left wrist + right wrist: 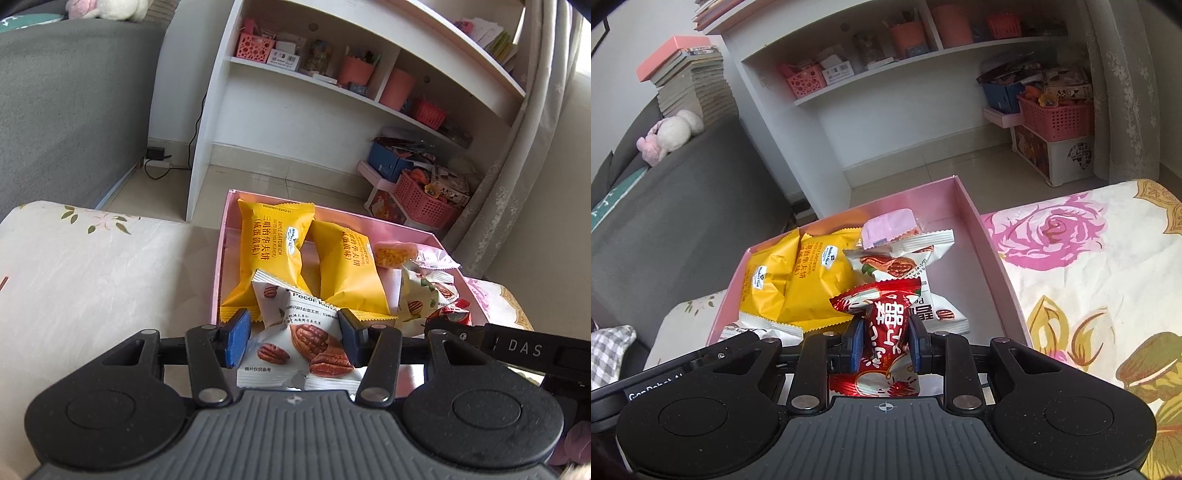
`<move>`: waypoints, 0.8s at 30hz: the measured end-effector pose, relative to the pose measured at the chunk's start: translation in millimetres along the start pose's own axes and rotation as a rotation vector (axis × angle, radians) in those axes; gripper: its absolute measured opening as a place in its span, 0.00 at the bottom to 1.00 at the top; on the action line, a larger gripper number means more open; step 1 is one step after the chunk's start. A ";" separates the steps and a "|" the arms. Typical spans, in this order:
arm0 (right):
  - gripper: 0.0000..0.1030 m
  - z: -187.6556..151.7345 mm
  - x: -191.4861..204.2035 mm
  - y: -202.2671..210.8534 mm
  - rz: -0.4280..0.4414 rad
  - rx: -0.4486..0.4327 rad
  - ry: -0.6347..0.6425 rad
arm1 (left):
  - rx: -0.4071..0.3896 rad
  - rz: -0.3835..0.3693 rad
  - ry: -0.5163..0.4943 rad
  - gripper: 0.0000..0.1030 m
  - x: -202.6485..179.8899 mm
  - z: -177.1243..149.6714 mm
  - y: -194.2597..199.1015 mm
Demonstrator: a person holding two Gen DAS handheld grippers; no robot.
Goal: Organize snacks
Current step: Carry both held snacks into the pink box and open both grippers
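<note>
Both tongs hang over the near edge of the pink box (993, 254). The left tongs (293, 341) are clamped on a white pecan packet (295, 347), its long axis pointing away; the right tongs (884, 341) pinch a red candy packet (882, 332) upright. The box already holds two yellow wafer packets (269, 251) at its left, nut packets in the middle, bare floor at far right.

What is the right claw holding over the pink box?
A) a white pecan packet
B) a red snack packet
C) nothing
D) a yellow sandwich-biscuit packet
B: the right claw is pinched shut on the red snack packet, held above the pink box; the white pecan packet sits in the left claw.
</note>
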State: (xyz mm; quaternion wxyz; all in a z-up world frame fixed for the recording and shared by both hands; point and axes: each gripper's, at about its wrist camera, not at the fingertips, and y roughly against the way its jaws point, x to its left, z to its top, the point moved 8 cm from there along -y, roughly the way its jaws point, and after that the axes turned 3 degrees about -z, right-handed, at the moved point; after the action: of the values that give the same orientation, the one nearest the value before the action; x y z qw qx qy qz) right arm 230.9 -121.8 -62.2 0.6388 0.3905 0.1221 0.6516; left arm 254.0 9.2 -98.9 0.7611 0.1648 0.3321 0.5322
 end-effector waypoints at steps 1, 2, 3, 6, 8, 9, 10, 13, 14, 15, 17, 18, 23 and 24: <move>0.23 0.2 0.5 0.0 0.001 0.000 -0.001 | 0.009 -0.005 0.000 0.46 -0.5 -0.8 -0.9; 0.23 0.2 0.6 0.1 0.002 0.001 -0.003 | 0.013 -0.008 -0.001 0.46 -1.4 -1.1 -1.4; 0.23 0.0 0.7 0.3 0.004 0.001 -0.005 | 0.011 -0.006 -0.007 0.46 -2.2 -1.0 -1.5; 0.23 -0.3 1.1 0.9 0.005 0.003 0.001 | 0.010 -0.013 -0.009 0.47 -3.3 -2.2 -0.1; 0.24 -0.1 1.4 2.2 0.006 0.003 0.009 | 0.010 -0.017 -0.010 0.47 -4.3 -2.8 0.3; 0.25 0.3 1.2 3.1 0.008 0.004 0.011 | 0.011 -0.018 -0.014 0.47 -4.8 -2.6 0.7; 0.28 1.1 0.8 4.6 0.012 0.005 0.005 | 0.010 -0.020 -0.016 0.47 -5.1 -2.3 1.9; 0.32 2.8 0.3 8.5 0.022 0.017 -0.004 | 0.018 -0.034 -0.006 0.52 -6.7 -1.0 5.3; 0.42 3.5 0.3 11.7 0.023 0.013 -0.003 | 0.028 -0.044 -0.001 0.57 -7.7 -0.9 6.1; 0.47 4.7 0.4 15.4 0.027 0.006 -0.003 | 0.033 -0.050 0.000 0.60 -9.3 -1.3 7.7; 0.61 7.7 -0.1 23.7 0.027 -0.007 -0.003 | 0.042 -0.049 -0.012 0.68 -12.4 -2.5 11.5; 0.62 8.9 -0.7 27.1 0.025 -0.009 -0.006 | 0.047 -0.043 -0.022 0.69 -13.6 -3.6 13.7; 0.72 13.0 -6.7 48.8 0.018 -0.020 -0.038 | 0.062 -0.002 -0.070 0.81 -18.7 -9.2 27.5; 0.72 12.9 -7.0 52.5 0.016 -0.019 -0.036 | 0.064 0.006 -0.071 0.84 -18.5 -10.0 31.5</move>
State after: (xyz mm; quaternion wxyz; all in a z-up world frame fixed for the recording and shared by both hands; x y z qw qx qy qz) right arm 199.9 -140.7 -21.6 0.6393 0.3971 0.1012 0.6506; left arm 221.2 3.1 -81.0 0.7652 0.2088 0.3215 0.5172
